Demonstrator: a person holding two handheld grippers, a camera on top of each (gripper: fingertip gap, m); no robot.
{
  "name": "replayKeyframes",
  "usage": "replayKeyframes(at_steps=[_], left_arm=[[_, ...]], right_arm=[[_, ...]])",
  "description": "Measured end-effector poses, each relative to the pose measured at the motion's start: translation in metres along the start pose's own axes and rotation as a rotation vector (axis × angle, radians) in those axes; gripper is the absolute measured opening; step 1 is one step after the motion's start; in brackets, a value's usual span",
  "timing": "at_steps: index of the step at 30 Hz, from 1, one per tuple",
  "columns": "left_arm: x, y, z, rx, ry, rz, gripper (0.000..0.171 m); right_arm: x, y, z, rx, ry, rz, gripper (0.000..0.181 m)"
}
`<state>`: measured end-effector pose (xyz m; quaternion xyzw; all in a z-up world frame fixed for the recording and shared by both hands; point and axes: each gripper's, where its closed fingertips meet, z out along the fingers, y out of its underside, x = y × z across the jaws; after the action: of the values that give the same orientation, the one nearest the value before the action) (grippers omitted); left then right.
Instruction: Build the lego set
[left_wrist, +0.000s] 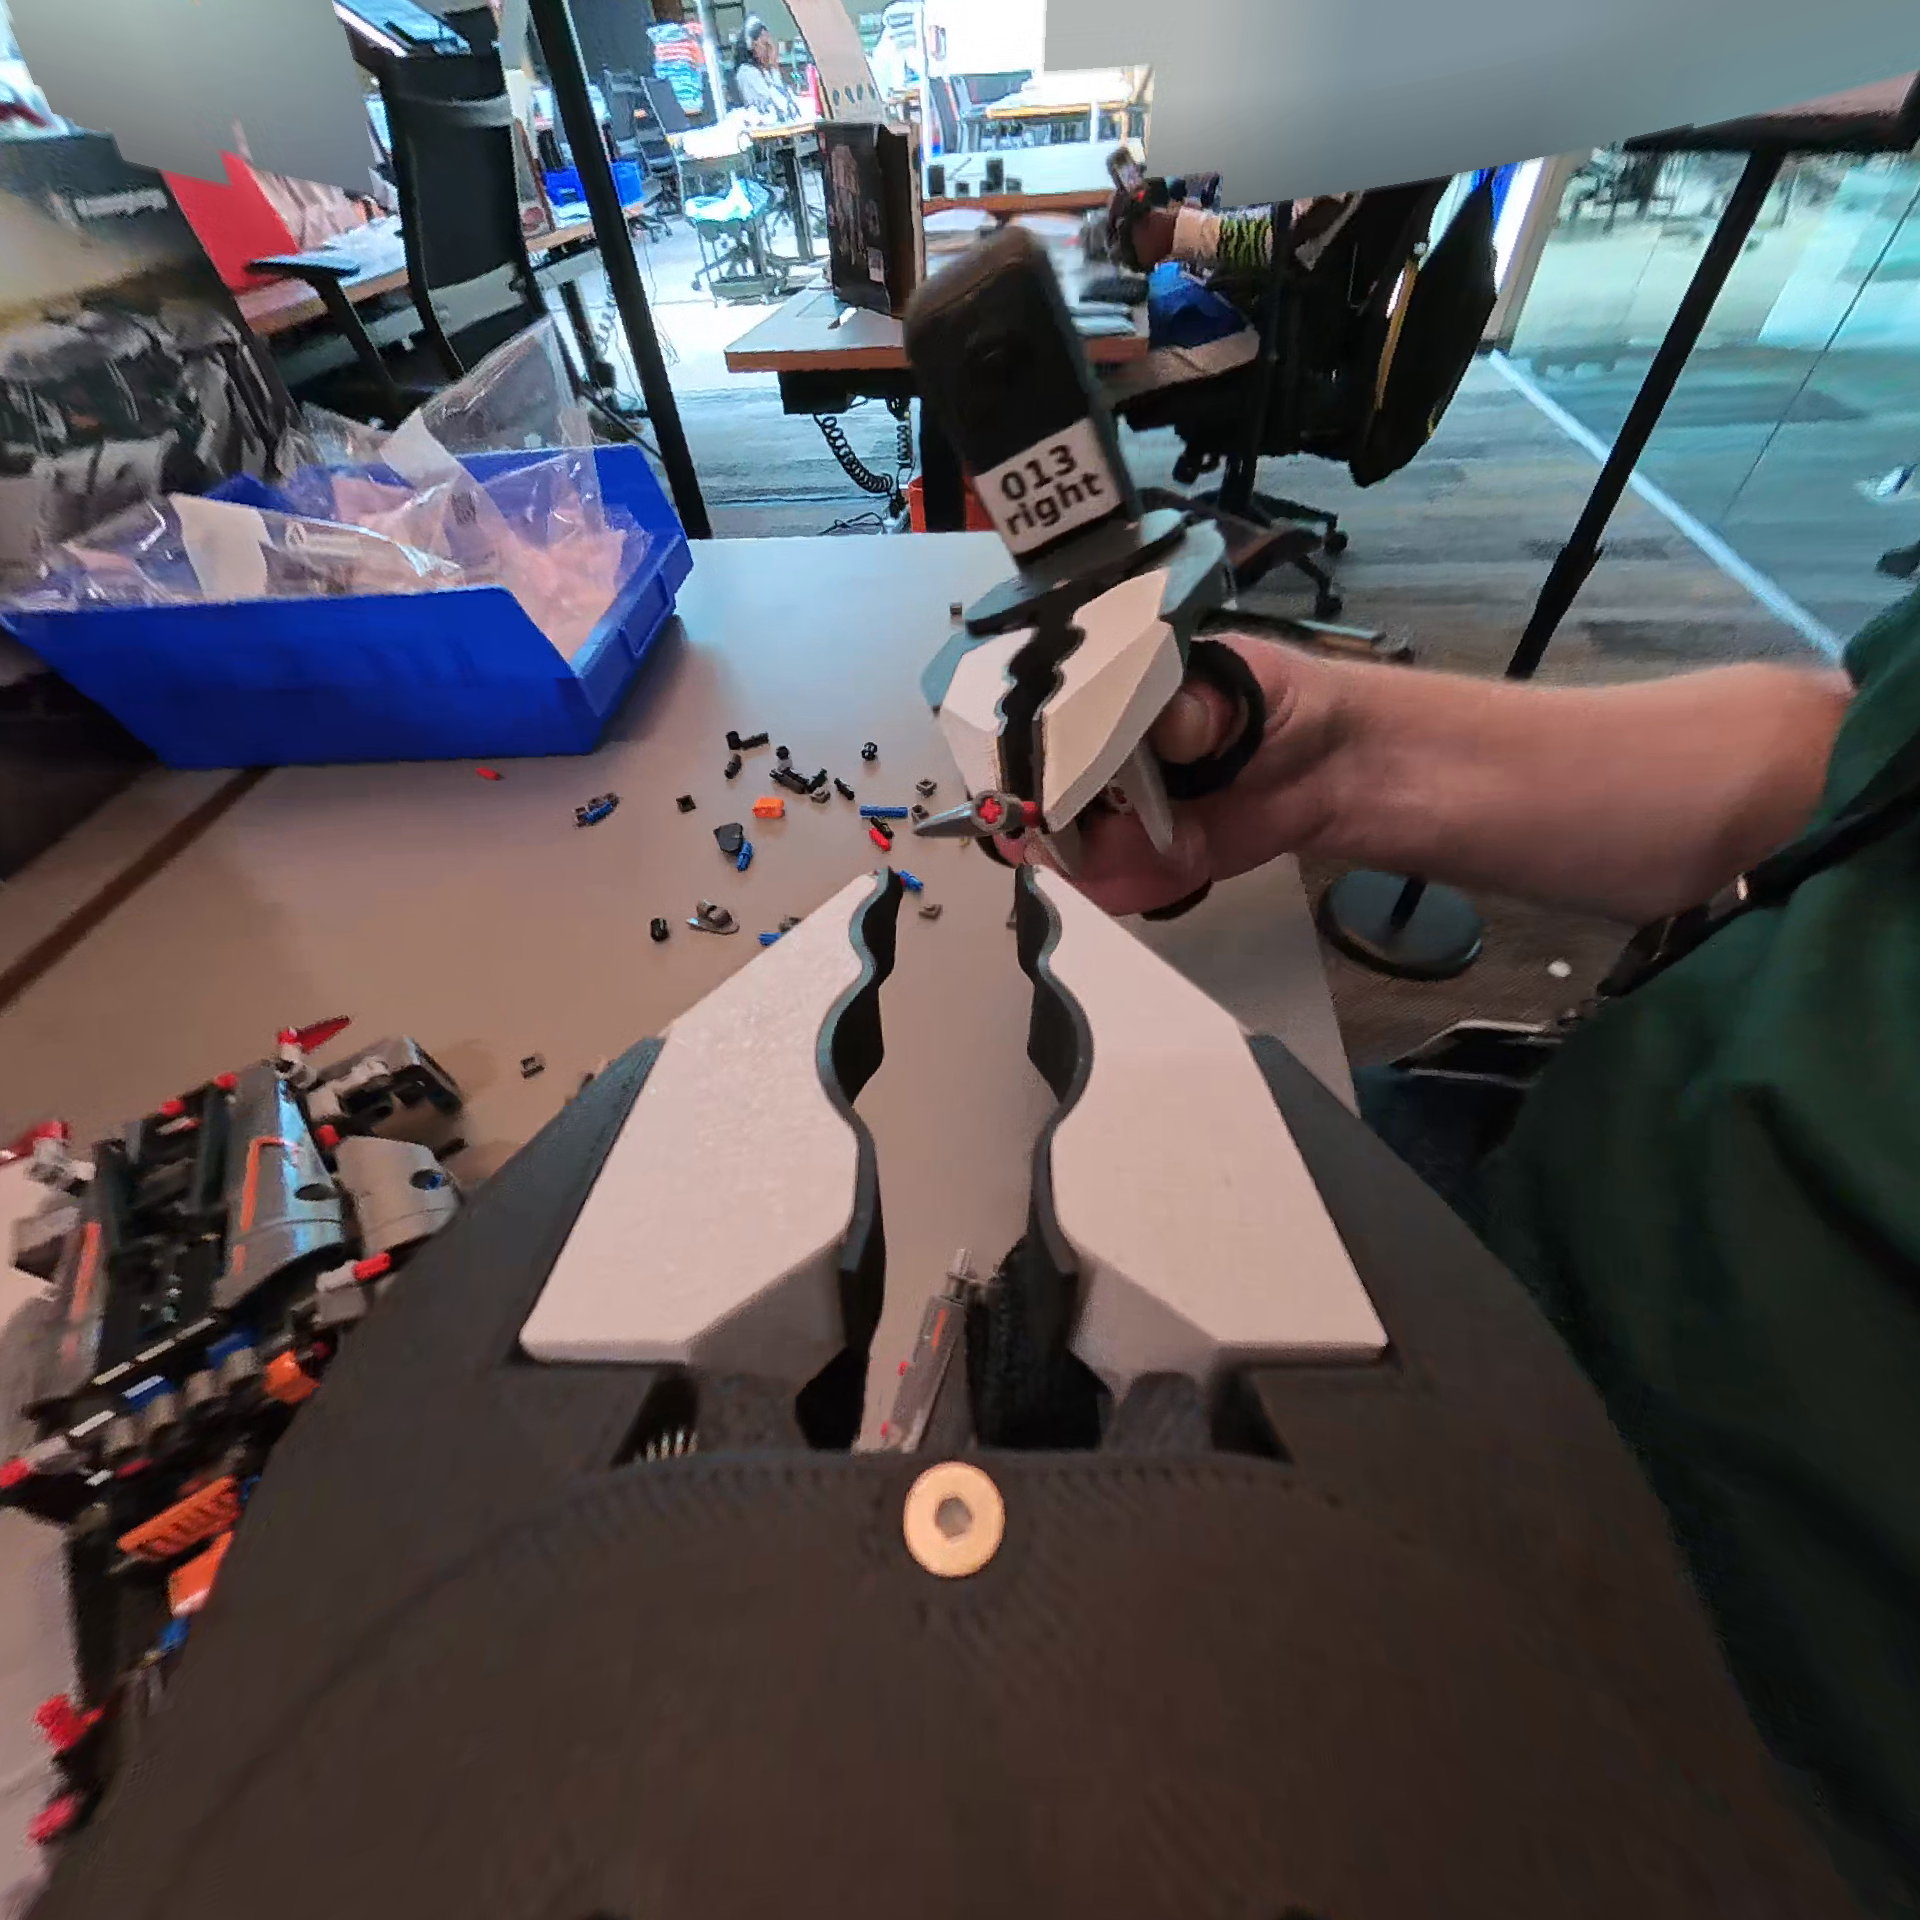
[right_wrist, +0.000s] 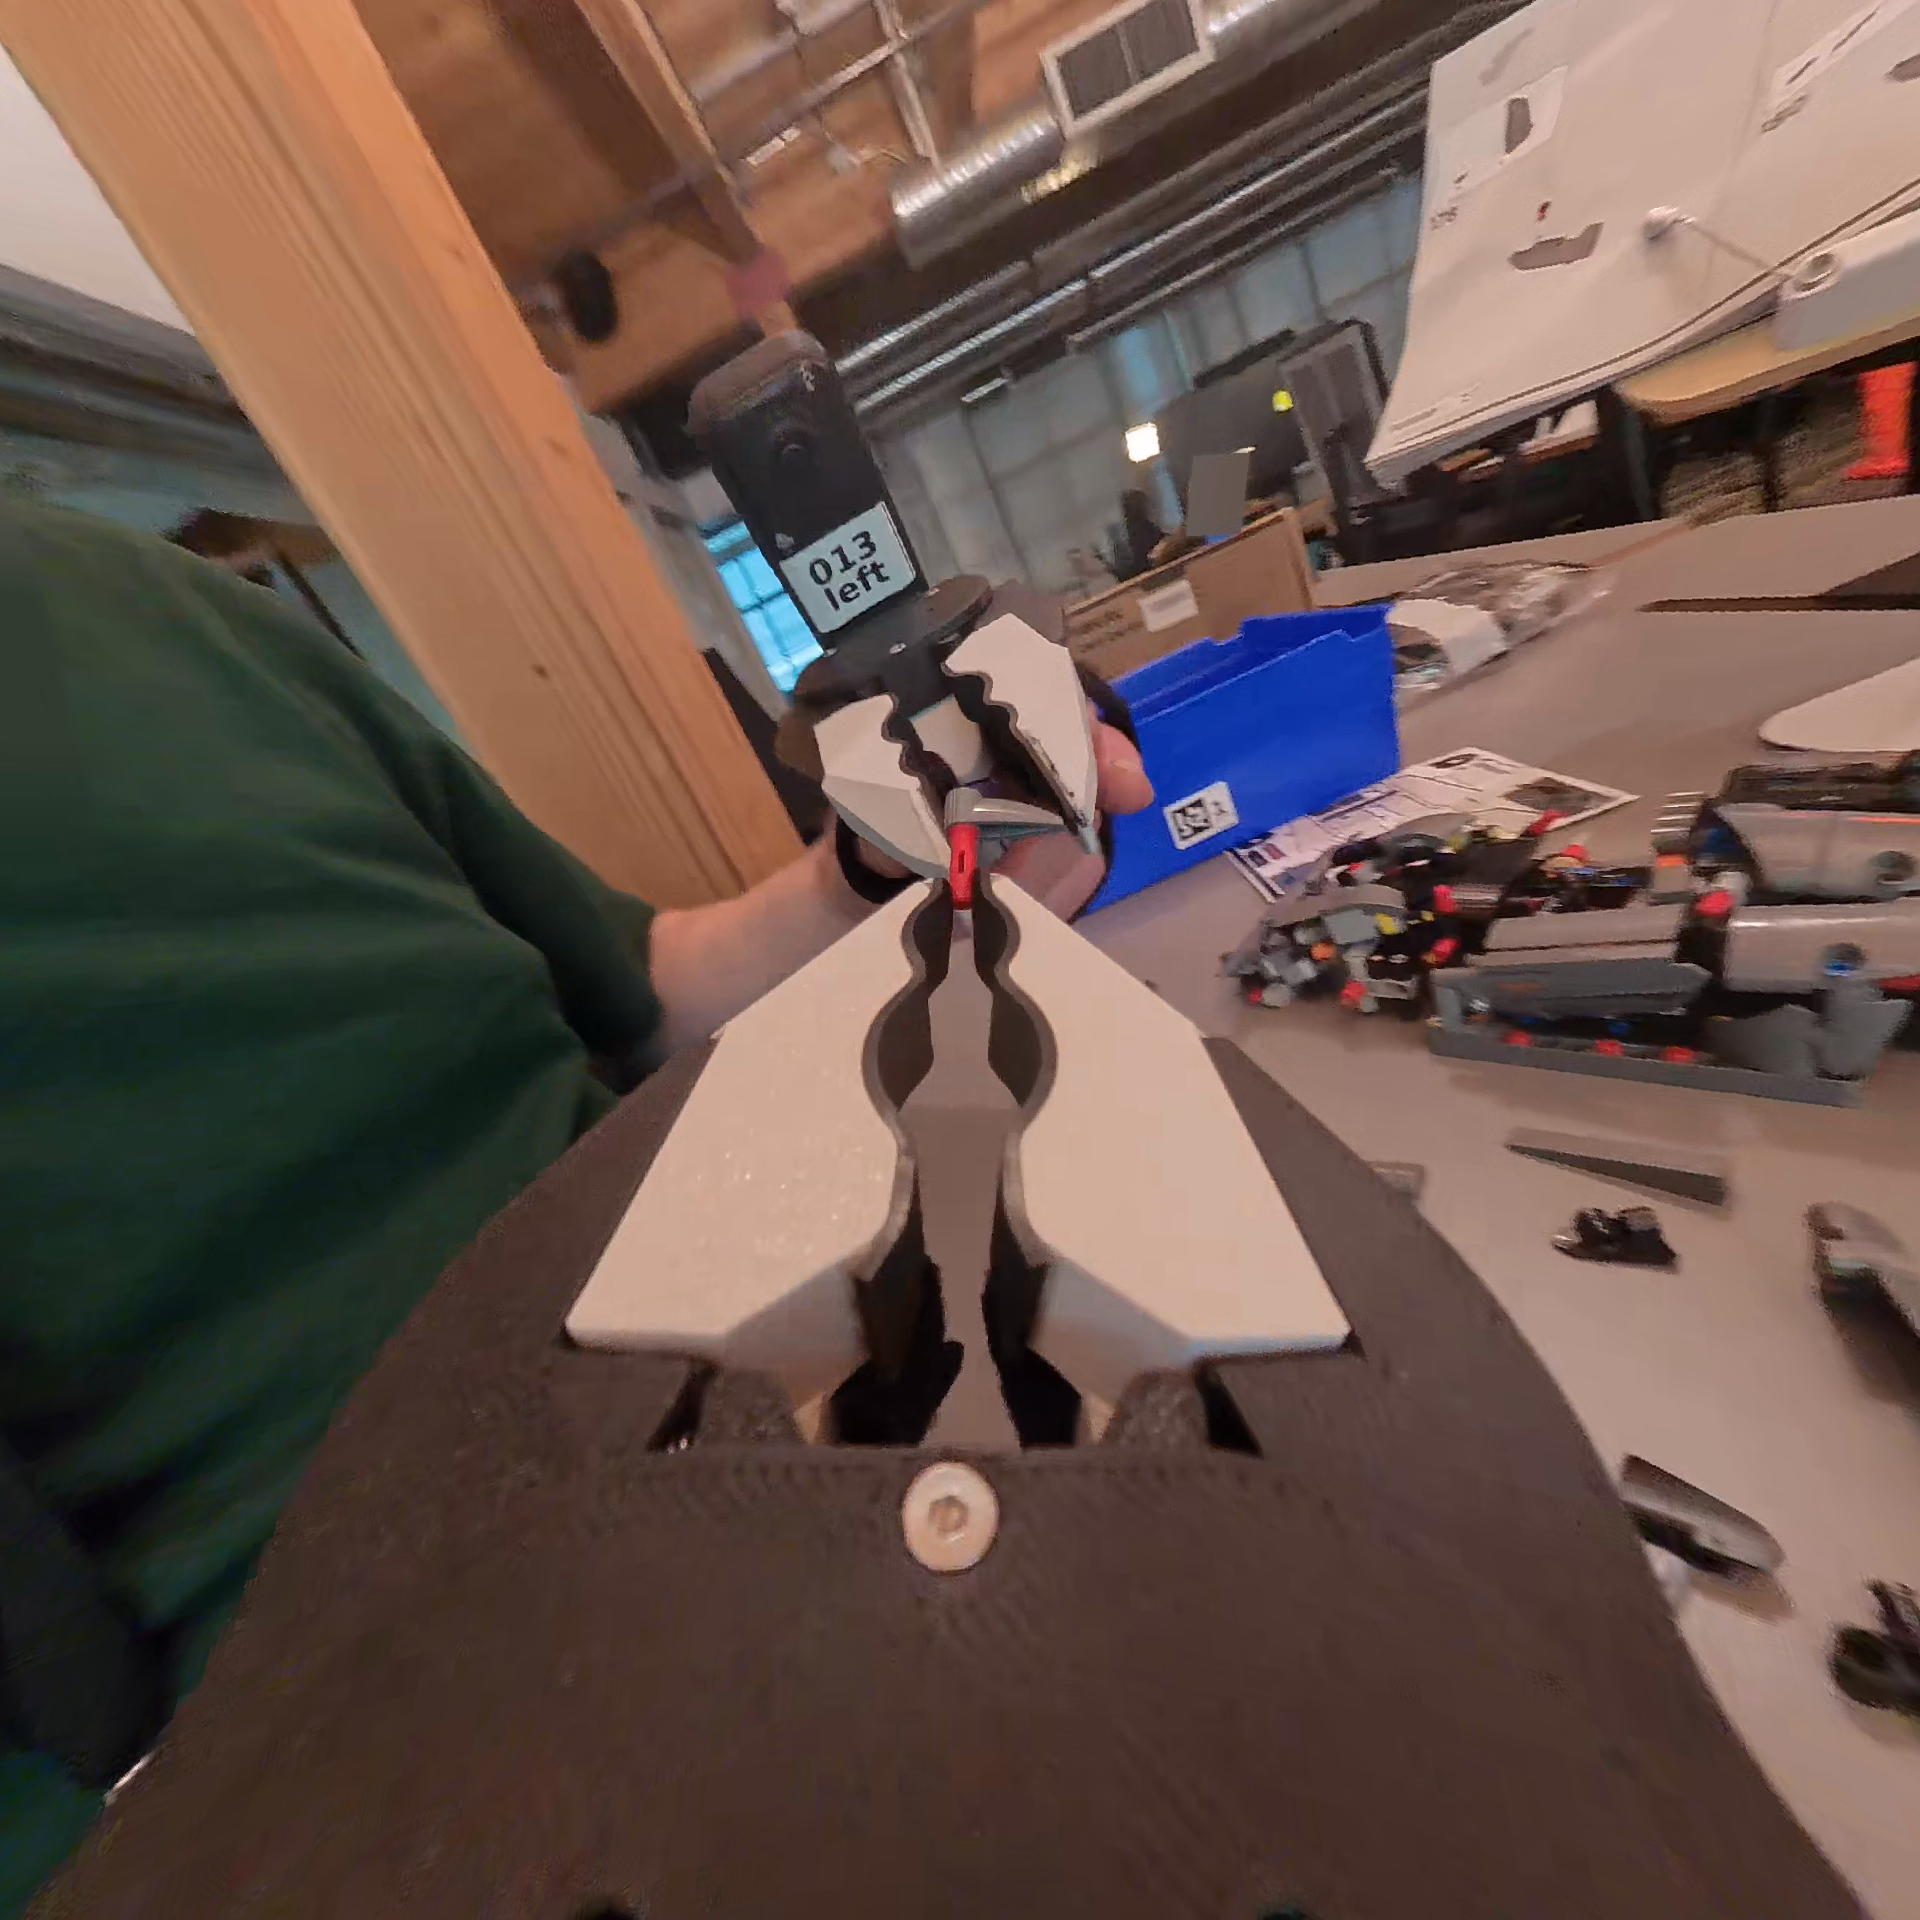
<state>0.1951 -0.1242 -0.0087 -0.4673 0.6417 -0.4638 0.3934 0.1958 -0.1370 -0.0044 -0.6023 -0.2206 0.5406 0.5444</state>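
Observation:
My right gripper (right_wrist: 958, 906) is shut on a red pin (right_wrist: 962, 862) that sticks out of a small grey pointed piece (right_wrist: 992, 816). It holds this in the air above the table. In the left wrist view the right gripper (left_wrist: 1039, 831) holds the same grey piece (left_wrist: 961, 819), with its red pin end (left_wrist: 992, 808) showing. My left gripper (left_wrist: 954, 883) is open, its tips just short of that piece. It also shows in the right wrist view (right_wrist: 1003, 847), jaws apart behind the piece. The part-built grey, black and orange lego model (left_wrist: 208, 1247) lies at the left, and in the right wrist view (right_wrist: 1558, 966) at the right.
Several loose small lego pieces (left_wrist: 790, 810) are scattered on the grey table (left_wrist: 416, 935). A blue bin (left_wrist: 364, 665) holding clear plastic bags stands at the back left. An instruction booklet (right_wrist: 1455, 810) lies beside the bin (right_wrist: 1268, 717). A person's green sleeve (left_wrist: 1714, 1143) is at the right. Only a small space, under 4 cm, lies between the two pairs of fingers.

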Motion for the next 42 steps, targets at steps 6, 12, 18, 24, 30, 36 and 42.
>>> replayKeyframes(at_steps=[6, 12, 18, 24, 30, 36, 42], left_arm=[[0.003, 0.001, 0.001, -0.068, -0.028, 0.203, 0.018], [0.001, -0.002, 0.0, -0.089, -0.067, 0.283, 0.015], [-0.002, 0.002, -0.003, -0.095, -0.081, 0.276, 0.01], [-0.007, 0.002, -0.008, -0.071, -0.083, 0.216, 0.008], [-0.012, 0.0, -0.011, -0.028, -0.081, 0.138, 0.007], [-0.029, -0.008, -0.014, 0.074, -0.109, -0.017, 0.007], [-0.044, -0.016, -0.02, 0.209, -0.049, -0.234, 0.007]], right_arm=[[0.001, 0.005, 0.005, -0.013, -0.1, 0.119, 0.002], [0.006, 0.008, 0.009, -0.044, -0.128, 0.169, 0.002], [0.011, 0.007, 0.014, -0.056, -0.133, 0.192, 0.001], [0.014, 0.004, 0.019, -0.059, -0.109, 0.17, 0.002], [0.018, -0.001, 0.022, -0.049, -0.07, 0.102, 0.002], [0.031, -0.021, 0.021, 0.028, 0.056, -0.02, 0.012], [0.043, -0.032, 0.015, 0.018, 0.239, -0.223, 0.015]])
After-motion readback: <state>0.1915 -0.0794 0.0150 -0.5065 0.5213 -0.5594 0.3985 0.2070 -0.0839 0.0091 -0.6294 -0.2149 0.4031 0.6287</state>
